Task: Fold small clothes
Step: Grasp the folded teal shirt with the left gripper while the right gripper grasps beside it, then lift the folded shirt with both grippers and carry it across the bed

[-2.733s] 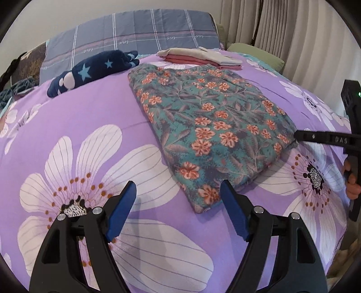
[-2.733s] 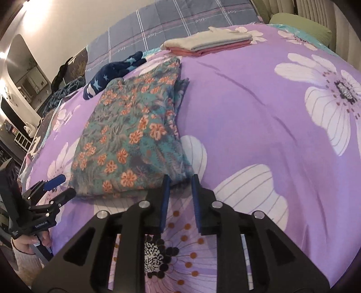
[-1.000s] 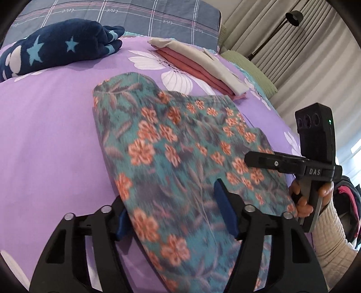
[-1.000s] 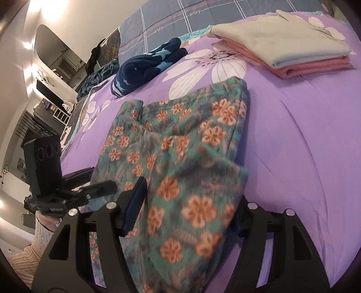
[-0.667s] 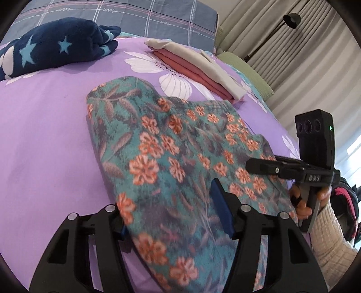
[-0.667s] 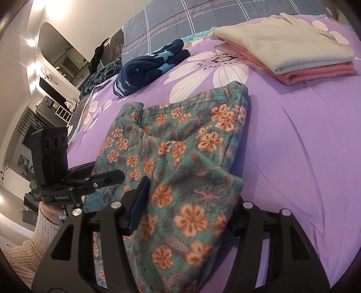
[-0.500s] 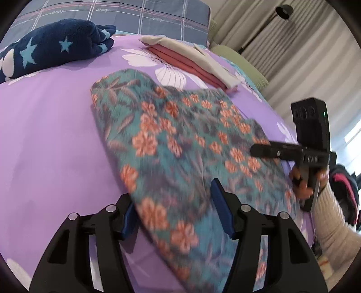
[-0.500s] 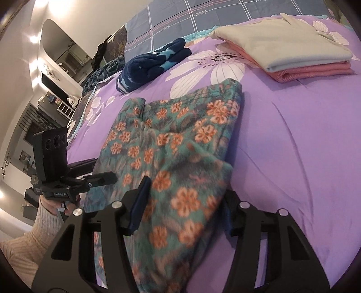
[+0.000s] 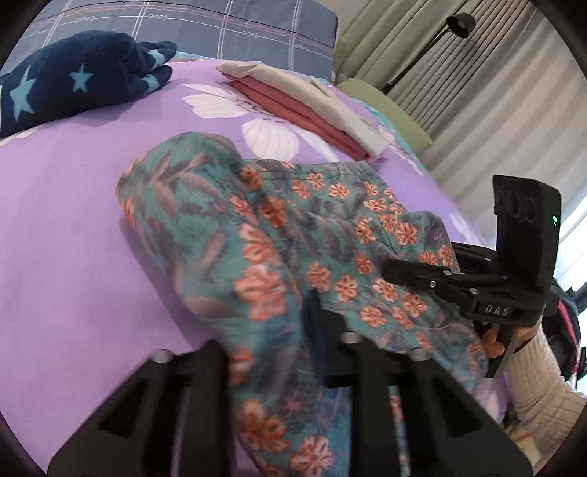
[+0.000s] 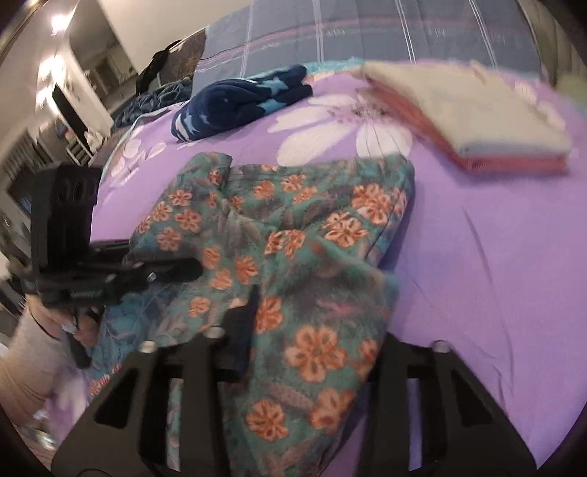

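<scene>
Closing on the near corners of the floral cloth (image 9: 279,235) on the purple bed (image 9: 73,227), the left gripper (image 9: 268,330) and right gripper (image 10: 312,319) have its next fold just begun, with a folded stack (image 10: 473,121) beyond already done.

One floral garment (image 9: 293,235) lay on the bed (image 9: 73,257). One navy starred bundle (image 9: 73,80) sat near one pillow (image 9: 220,29). One stack held two folded pieces (image 10: 477,121), cream over pink. Two grippers (image 9: 268,330) (image 10: 315,330) and one floor lamp (image 9: 455,25) showed.
</scene>
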Available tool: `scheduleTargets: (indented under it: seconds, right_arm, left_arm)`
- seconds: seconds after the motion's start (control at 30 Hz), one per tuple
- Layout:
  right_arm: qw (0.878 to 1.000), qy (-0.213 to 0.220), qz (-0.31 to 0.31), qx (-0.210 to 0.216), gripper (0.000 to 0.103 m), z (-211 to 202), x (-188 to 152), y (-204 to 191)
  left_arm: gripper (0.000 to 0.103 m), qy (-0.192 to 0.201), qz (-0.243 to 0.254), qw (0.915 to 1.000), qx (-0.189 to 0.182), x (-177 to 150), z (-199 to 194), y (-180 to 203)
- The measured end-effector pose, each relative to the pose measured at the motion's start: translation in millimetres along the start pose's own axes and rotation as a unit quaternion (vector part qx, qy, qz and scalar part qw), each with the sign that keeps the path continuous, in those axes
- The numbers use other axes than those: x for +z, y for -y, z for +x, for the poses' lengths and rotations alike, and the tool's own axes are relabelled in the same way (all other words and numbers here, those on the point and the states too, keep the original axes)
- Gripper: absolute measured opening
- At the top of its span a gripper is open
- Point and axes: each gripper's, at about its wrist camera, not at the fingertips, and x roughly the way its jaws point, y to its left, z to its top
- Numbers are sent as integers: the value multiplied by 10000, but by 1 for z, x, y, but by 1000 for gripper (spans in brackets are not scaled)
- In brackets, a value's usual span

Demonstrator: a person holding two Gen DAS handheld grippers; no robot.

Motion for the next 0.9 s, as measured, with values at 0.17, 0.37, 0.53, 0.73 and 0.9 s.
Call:
scheduleTargets:
  seconds: [0.17,0.37,0.53,0.73,0.9]
  right_arm:
    - [9969,622,-302,-364,24,-44,-2,-32]
    - [9823,1591,-604,-781,24,-125,-20,-62]
    - [9605,2419,-710,-1179,24,-193,-41,-64]
    - [9407,2898,-440,-1708,23,-265,-58,-28]
    - [9288,3024,144,-2139,24,-312,-66,34]
  left_arm:
    - [11,531,354,9978,160,4,-37,32]
    - [10,1093,1027,9884,239,10,-86,94]
    - [10,1453,1359,9800,104,15,-103,152]
    - [10,1604,1955,9674,-173,38,-95,230]
    - [10,1461,2401,9584,-493,67,-56,300]
